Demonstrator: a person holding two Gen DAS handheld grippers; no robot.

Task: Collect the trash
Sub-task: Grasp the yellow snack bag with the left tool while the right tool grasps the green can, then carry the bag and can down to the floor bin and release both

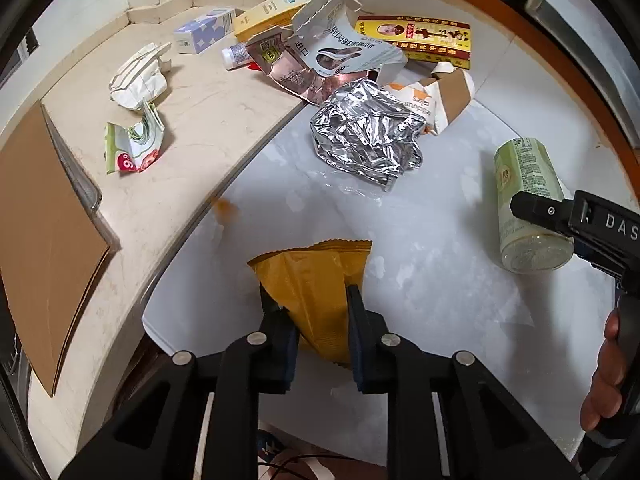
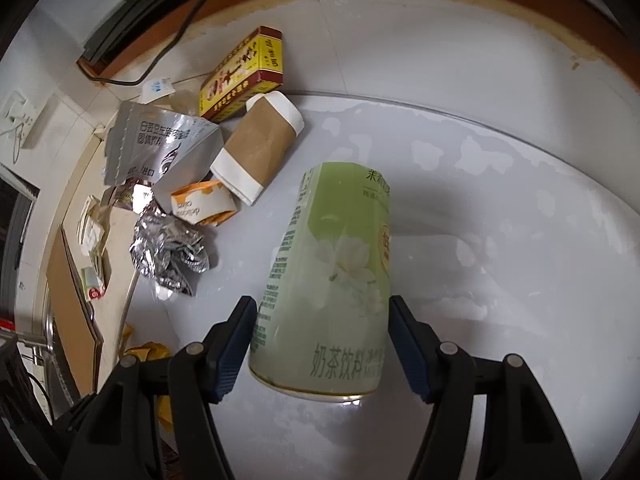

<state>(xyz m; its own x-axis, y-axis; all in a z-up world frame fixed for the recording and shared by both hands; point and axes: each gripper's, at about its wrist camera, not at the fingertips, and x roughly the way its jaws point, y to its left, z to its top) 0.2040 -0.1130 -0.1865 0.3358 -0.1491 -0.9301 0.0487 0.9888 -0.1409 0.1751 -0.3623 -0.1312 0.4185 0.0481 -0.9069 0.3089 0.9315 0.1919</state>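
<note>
My left gripper (image 1: pixel 310 296) is shut on a yellow snack wrapper (image 1: pixel 316 284) and holds it over the white table (image 1: pixel 440 300). My right gripper (image 2: pixel 320 312) is open, its fingers either side of a pale green milk-tea can (image 2: pixel 332 276) that lies on the white table (image 2: pixel 500 240); the left pad touches the can and the right pad is at its edge. The can also shows in the left wrist view (image 1: pixel 528 204), with the right gripper (image 1: pixel 576 220) at it.
A trash pile lies at the back: crumpled foil (image 1: pixel 368 132), a torn silver carton (image 1: pixel 340 52), a red-yellow box (image 1: pixel 420 40), a brown paper cup (image 2: pixel 260 144), a blue-white carton (image 1: pixel 204 32), crumpled papers (image 1: pixel 140 76) and cardboard (image 1: pixel 44 240) on the beige counter (image 1: pixel 208 120).
</note>
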